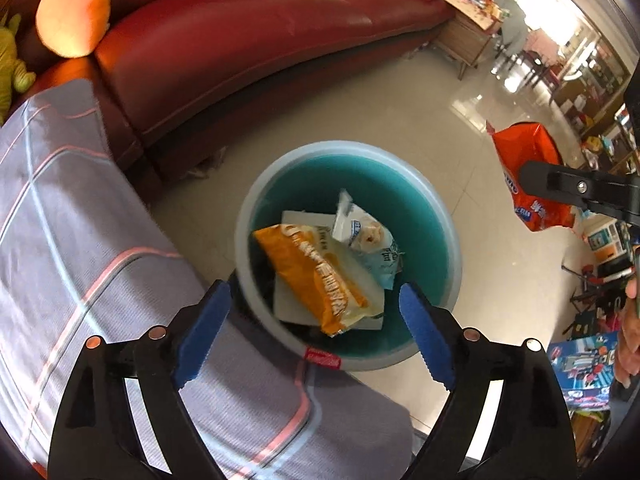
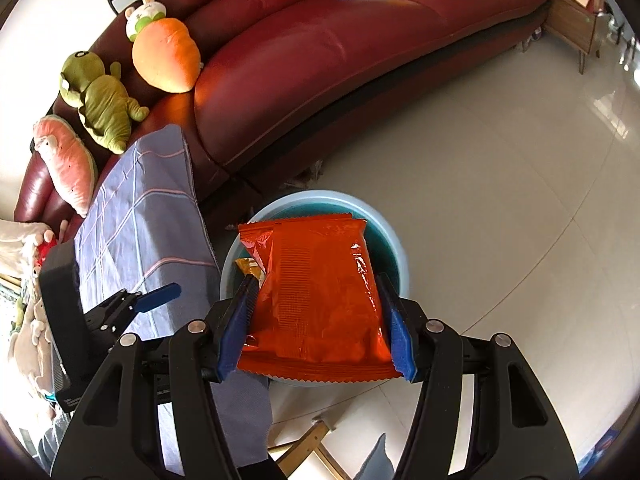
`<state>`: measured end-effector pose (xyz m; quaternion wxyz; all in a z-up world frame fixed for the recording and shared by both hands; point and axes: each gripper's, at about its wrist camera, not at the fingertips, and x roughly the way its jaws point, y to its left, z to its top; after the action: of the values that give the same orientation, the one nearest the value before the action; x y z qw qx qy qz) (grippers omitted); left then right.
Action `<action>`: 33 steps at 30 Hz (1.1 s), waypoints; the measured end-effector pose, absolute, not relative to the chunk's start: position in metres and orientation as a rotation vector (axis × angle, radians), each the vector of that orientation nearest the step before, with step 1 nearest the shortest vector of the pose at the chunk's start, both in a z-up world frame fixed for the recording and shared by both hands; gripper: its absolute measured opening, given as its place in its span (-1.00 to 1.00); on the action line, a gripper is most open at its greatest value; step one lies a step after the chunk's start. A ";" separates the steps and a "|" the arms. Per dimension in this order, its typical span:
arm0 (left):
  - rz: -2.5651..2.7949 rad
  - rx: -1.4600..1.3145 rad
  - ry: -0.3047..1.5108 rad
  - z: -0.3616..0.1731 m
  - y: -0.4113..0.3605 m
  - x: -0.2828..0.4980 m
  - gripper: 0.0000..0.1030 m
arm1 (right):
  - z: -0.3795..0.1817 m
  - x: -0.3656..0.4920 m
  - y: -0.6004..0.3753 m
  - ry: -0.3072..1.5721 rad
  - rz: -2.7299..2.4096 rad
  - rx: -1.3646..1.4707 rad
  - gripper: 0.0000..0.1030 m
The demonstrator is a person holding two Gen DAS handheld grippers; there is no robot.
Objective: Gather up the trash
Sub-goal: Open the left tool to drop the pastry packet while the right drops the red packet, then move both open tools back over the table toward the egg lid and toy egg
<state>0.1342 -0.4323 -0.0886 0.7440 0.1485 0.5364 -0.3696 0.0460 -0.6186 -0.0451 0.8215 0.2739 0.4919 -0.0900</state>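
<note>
A round teal trash bin (image 1: 440,224) stands on the floor beside the sofa. Inside lie a yellow snack wrapper (image 1: 316,276), a white wrapper (image 1: 368,236) and paper. My left gripper (image 1: 316,332) is open and empty above the bin's near rim. My right gripper (image 2: 320,320) is shut on an orange-red snack bag (image 2: 320,288) and holds it above the bin (image 2: 394,256). The bag also shows in the left wrist view (image 1: 528,160), at the right, held high beside the bin.
A dark red leather sofa (image 2: 320,60) curves behind the bin, with plush toys (image 2: 164,56) and books on it. A grey plaid cloth (image 1: 60,240) drapes the surface at left. Toy boxes (image 1: 580,364) clutter the floor at right. A wooden side table (image 2: 572,20) stands far right.
</note>
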 end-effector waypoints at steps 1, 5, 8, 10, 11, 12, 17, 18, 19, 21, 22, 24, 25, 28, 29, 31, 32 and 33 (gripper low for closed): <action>-0.806 0.313 1.179 -0.088 -0.428 0.136 0.70 | -0.046 0.047 -0.617 1.049 -0.188 0.581 0.10; -0.786 0.289 1.186 -0.087 -0.410 0.136 0.73 | -0.049 0.050 -0.611 1.061 -0.176 0.569 0.10; -0.776 0.277 1.189 -0.086 -0.401 0.134 0.78 | -0.053 0.051 -0.605 1.076 -0.174 0.561 0.11; -0.773 0.268 1.190 -0.086 -0.394 0.133 0.79 | -0.055 0.053 -0.600 1.092 -0.170 0.547 0.15; -0.774 0.266 1.192 -0.085 -0.393 0.132 0.79 | -0.057 0.055 -0.597 1.098 -0.163 0.545 0.22; -0.775 0.263 1.194 -0.085 -0.390 0.131 0.79 | -0.058 0.055 -0.595 1.102 -0.163 0.545 0.34; -0.774 0.257 1.184 -0.080 -0.380 0.124 0.79 | -0.059 0.059 -0.588 1.113 -0.164 0.531 0.42; -0.774 0.254 1.181 -0.079 -0.376 0.123 0.79 | -0.058 0.059 -0.586 1.114 -0.167 0.525 0.43; -0.773 0.250 1.178 -0.078 -0.373 0.122 0.79 | -0.058 0.059 -0.584 1.115 -0.171 0.517 0.44; -0.768 0.242 1.170 -0.075 -0.365 0.120 0.79 | -0.055 0.058 -0.579 1.113 -0.177 0.509 0.48; -0.766 0.239 1.168 -0.074 -0.361 0.120 0.79 | -0.053 0.057 -0.577 1.110 -0.180 0.504 0.50; -0.761 0.232 1.162 -0.071 -0.354 0.121 0.79 | -0.051 0.056 -0.572 1.110 -0.186 0.499 0.52; -0.759 0.229 1.159 -0.070 -0.349 0.120 0.79 | -0.050 0.055 -0.569 1.111 -0.186 0.498 0.53; -0.748 0.221 1.146 -0.064 -0.338 0.116 0.79 | -0.047 0.053 -0.558 1.116 -0.187 0.479 0.64; -0.744 0.219 1.142 -0.064 -0.335 0.113 0.80 | -0.046 0.052 -0.554 1.114 -0.183 0.473 0.64; -0.735 0.212 1.136 -0.062 -0.326 0.112 0.86 | -0.043 0.051 -0.545 1.114 -0.183 0.457 0.65; -0.731 0.208 1.135 -0.061 -0.323 0.110 0.88 | -0.043 0.050 -0.542 1.116 -0.185 0.450 0.65; -0.729 0.205 1.133 -0.060 -0.319 0.109 0.88 | -0.042 0.048 -0.539 1.120 -0.189 0.441 0.65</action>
<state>0.1088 -0.3190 -0.0600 0.7768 0.0947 0.5236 -0.3369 0.0484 -0.5392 -0.0420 0.8201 0.2072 0.5259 -0.0887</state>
